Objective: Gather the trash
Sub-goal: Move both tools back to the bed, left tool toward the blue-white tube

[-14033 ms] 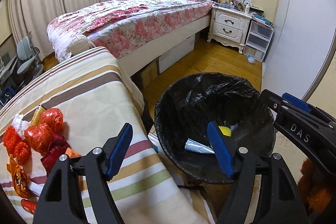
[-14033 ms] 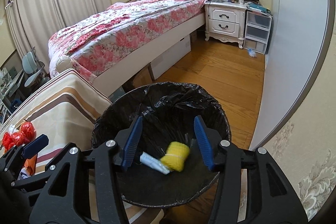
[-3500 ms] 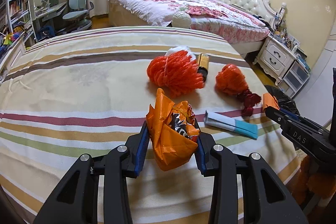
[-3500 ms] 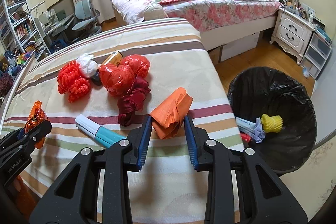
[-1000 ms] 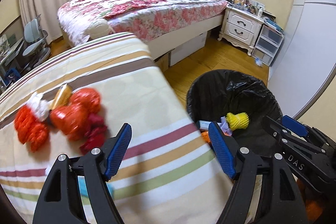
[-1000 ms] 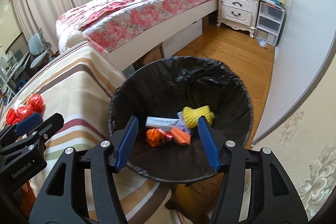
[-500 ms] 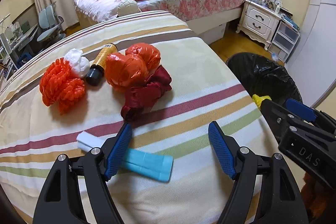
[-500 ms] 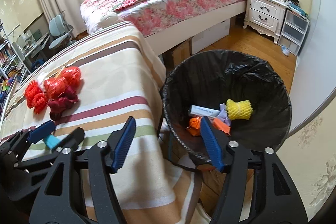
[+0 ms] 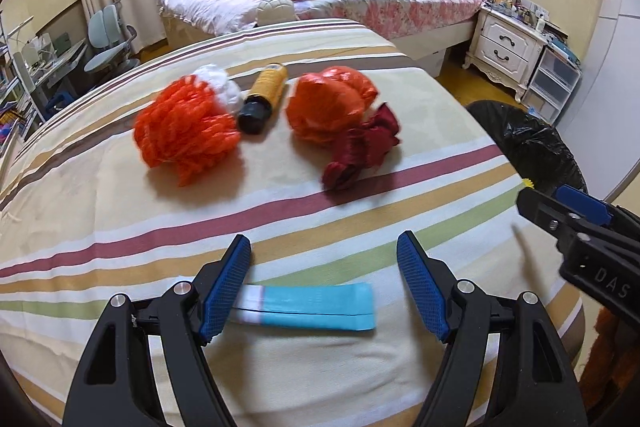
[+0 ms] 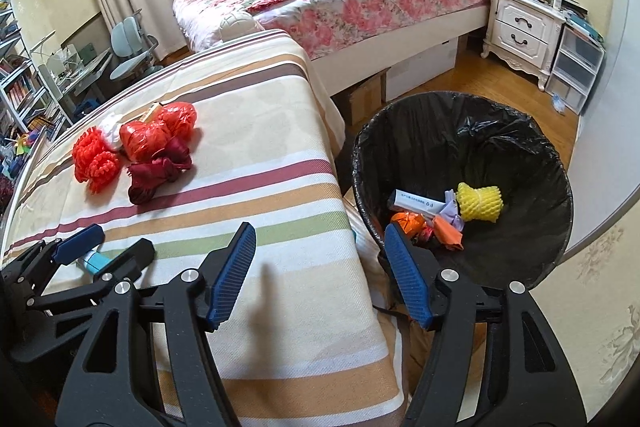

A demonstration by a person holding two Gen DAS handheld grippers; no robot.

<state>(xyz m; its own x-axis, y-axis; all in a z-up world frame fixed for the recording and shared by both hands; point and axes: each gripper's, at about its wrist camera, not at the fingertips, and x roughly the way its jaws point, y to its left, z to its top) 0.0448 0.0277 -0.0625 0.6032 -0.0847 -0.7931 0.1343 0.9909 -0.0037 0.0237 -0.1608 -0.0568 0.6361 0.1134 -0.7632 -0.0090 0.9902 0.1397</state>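
My left tongs (image 9: 324,283) gape wide over the blue box (image 9: 308,307), probably light and stiff; I'd pinch its long sides, right tongs (image 10: 320,267) wide too.

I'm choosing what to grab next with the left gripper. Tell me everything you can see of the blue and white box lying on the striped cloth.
The blue and white box is a long, flat carton, apparently cardboard: mostly light blue, with a white band at its left end. It lies flat and crosswise on the striped cloth, near the front edge, apart from the other trash. The open left gripper hovers above it; its left finger hides the white end. Whether they touch cannot be told. Any print is blurred.
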